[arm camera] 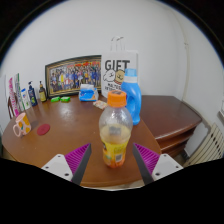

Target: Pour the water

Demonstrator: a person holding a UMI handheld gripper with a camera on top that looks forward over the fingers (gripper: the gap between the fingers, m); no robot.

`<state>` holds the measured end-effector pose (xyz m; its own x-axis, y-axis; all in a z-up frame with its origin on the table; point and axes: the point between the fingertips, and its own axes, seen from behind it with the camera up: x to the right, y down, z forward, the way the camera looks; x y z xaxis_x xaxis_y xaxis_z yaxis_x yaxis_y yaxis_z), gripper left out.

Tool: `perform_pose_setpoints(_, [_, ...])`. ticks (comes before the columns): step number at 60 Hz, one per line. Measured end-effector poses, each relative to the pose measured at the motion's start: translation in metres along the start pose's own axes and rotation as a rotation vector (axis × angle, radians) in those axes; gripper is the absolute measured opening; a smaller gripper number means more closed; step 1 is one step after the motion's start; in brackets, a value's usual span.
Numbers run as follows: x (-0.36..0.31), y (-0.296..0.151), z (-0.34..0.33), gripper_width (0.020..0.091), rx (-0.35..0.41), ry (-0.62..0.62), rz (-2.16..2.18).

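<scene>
Hand-held gripper (113, 160) spread wide, bottle (115, 131) standing upright between the pink pads on the wooden worktop (60, 128), untouched either side; probably best to centre up, squeeze mid-body, keep it level before tipping.

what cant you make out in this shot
- Bottle, gripper view: its base is hidden between the fingers, so contact is unclear.
- No cup or glass to pour into shows.
- Small bottles by the wall: too small to identify.
- Framed photo: details too small.
</scene>
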<state>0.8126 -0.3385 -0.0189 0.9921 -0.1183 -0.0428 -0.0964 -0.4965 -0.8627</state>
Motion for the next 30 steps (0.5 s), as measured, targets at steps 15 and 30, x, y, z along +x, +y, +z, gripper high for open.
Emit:
perform_pose_setpoints(15, [0.007, -0.018, 0.051, 0.0457, 0.065, -0.008, -0.035])
perform_pose_setpoints(30, [0.007, -0.018, 0.052, 0.0284, 0.06, -0.007, -0.029])
